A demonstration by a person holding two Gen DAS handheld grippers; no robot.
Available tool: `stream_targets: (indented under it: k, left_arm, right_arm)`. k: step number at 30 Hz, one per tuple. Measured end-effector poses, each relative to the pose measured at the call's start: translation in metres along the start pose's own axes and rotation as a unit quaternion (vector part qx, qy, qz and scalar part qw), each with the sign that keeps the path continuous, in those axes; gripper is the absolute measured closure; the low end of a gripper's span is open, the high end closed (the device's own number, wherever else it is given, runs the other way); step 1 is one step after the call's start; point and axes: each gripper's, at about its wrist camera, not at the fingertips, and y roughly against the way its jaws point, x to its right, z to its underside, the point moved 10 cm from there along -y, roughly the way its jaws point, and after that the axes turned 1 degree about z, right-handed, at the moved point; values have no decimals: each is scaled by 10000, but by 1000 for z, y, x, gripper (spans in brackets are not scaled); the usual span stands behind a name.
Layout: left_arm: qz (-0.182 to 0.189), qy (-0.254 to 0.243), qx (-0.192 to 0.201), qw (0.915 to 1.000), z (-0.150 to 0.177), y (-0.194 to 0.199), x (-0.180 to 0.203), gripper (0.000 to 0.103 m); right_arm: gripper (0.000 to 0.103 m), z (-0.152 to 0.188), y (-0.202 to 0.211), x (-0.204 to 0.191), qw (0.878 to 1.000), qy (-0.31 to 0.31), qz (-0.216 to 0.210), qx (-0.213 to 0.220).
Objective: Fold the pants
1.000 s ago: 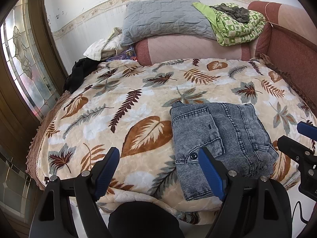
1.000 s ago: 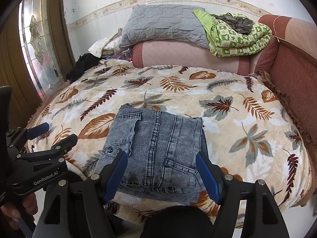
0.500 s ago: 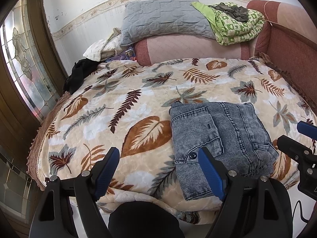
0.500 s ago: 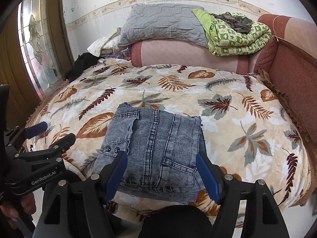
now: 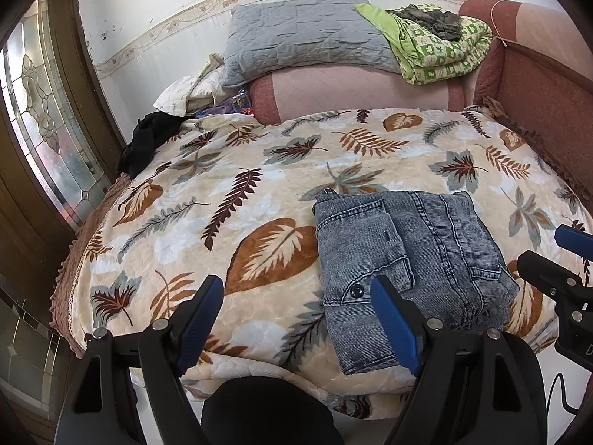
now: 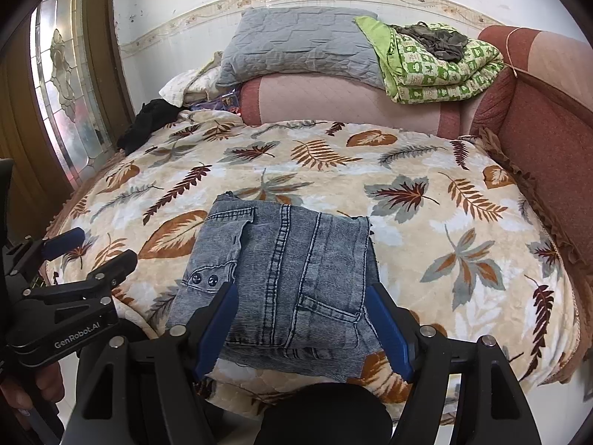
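**Nothing moves: both grippers parked, jeans lie folded**

Left wrist view first. Your left gripper (image 5: pixel 296 319) hangs over the near edge of the bed (image 5: pixel 259 170), jaws spread wide with nothing between them. Compare a second back and half a second back: same angle, same spot, same gap. The jeans (image 5: pixel 404 259) lie as a compact rectangle on the leaf blanket, to the right of your jaws, near the front edge. One blue fingertip (image 5: pixel 393 322) overlaps the denim in the picture, but it looks to be hovering in front of the cloth, not pressing on it. At the right edge you can see your right gripper (image 5: pixel 567 259), also clear of the fabric.

Right wrist view now. Your right gripper (image 6: pixel 302 322) sits square in front of the jeans (image 6: pixel 281 282), jaws wide apart and framing the bundle's near edge without pinching it. Again, no shift against the two earlier looks: the cloth has not stirred and neither has the tool. Your left gripper (image 6: pixel 74 259) shows at the left, off the denim and empty.

So what does this stillness tell you? My read is that the folding is done, or all but done: the pile is layered, its edges roughly squared, and neither jaw is working it. If anything remains, it is a light tidy of the slightly ragged near edge.
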Motion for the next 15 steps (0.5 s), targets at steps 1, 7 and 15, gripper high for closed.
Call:
stream_targets:
  k: [1, 7, 15]
  left_arm:
    - [-3, -1, -4, 10000, 0, 0, 0, 21]
    - [3, -18, -2, 10000, 0, 0, 2, 21]
    - [-3, -25, -12, 10000, 1, 0, 2, 21]
  right_arm:
    - [28, 0, 0, 0, 10000, -1, 0, 0]
    - [28, 1, -1, 1, 10000, 7, 20, -13]
    - [28, 2, -2, 2, 10000, -43, 12, -19]
